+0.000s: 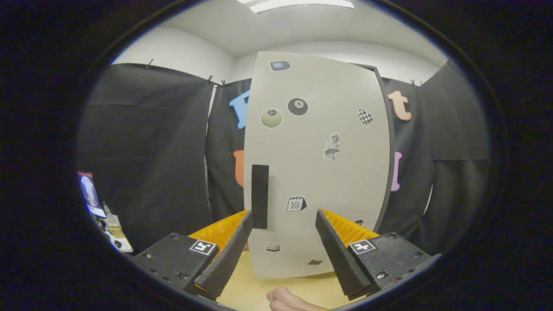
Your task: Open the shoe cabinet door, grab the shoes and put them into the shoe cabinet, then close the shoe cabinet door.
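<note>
Here, the black handle [259, 196] is sitting at the left edge of the shoe cabinet door [317, 164], just ahead of the left finger. The gripper [283, 224] is facing the closed door with its jaws spread wide, holding nothing. A hand [288, 300] is resting on the table [255, 285] below.

Gripper view – riding the gripper [283, 216], facing level and near at the closed shoe cabinet door [317, 164].

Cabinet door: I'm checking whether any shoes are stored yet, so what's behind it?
The door covers the inside, so no shelves or shoes can be seen. The open hand-held gripper is just before it, beside the handle.
</note>
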